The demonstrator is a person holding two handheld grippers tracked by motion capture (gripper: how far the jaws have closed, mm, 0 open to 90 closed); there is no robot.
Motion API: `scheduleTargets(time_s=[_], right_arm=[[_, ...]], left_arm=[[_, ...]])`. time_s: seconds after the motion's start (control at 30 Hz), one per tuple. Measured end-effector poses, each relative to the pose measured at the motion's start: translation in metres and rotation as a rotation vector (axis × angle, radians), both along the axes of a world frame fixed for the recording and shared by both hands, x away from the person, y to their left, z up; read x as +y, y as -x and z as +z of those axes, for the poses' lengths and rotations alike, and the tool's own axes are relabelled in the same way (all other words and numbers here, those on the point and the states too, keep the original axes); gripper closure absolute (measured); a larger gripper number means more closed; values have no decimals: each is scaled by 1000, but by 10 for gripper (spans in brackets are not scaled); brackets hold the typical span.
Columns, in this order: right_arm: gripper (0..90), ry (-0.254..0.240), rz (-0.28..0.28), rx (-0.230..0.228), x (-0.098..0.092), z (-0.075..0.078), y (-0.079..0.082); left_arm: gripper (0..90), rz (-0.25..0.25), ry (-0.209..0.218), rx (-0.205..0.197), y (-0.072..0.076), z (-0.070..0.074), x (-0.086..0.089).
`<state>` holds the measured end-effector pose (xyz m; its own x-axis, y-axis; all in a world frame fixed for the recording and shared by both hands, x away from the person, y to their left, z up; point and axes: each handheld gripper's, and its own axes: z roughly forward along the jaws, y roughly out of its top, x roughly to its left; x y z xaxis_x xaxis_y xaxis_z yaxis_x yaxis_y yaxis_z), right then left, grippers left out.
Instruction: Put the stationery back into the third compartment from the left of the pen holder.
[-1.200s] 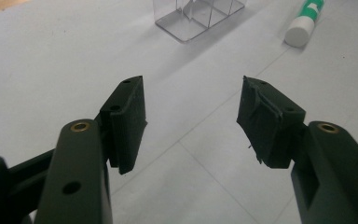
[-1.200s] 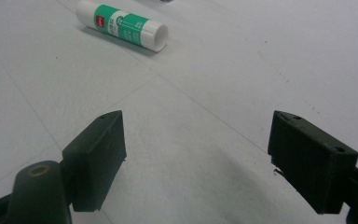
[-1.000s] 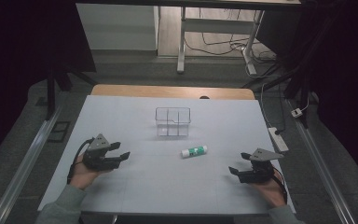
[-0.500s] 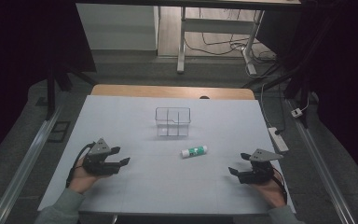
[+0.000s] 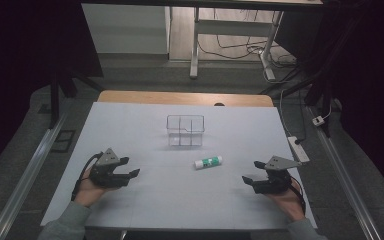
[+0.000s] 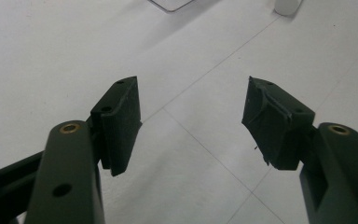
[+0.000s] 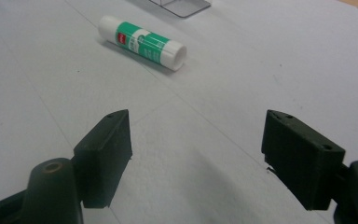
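High view: both hands rested low on the white surface (image 5: pixel 145 210), left tool (image 5: pixel 130 173) and right tool (image 5: pixel 247 180) pointing inward. The left tool's jaws stood wide, having just opened a little, nothing between them. The right tool's jaws stood wide, having just closed somewhat, also empty. The glue stick (image 5: pixel 208 161) lay flat between the tools, nearer the right, near a clear box (image 5: pixel 185 131). The left gripper view cut off both.

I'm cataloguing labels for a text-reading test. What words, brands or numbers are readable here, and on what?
None can be read.
Glue stick: its green and white label carries a small red mark and fine print, all too blurred to make out.
Clear divided box: no lettering visible.
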<state>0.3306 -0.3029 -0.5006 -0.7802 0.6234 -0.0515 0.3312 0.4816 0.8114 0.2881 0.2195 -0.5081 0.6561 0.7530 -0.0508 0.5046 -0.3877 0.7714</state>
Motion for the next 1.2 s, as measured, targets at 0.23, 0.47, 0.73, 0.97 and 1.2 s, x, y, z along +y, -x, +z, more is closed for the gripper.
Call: scheduleTargets(time_s=[0.23, 0.47, 0.73, 0.97, 1.2], right_arm=[[263, 37, 58, 8, 15, 8, -7], [263, 44, 99, 16, 27, 14, -16], [262, 54, 137, 22, 38, 18, -27], [260, 71, 168, 37, 50, 21, -35], [258, 87, 194, 43, 60, 25, -40]], left_arm=[[361, 0, -1, 4, 0, -1, -1], [354, -2, -1, 10, 0, -3, -1], [352, 3, 7, 11, 1, -3, 0], [351, 0, 1, 14, 1, -4, -1], [348, -3, 1, 13, 1, -4, -1]])
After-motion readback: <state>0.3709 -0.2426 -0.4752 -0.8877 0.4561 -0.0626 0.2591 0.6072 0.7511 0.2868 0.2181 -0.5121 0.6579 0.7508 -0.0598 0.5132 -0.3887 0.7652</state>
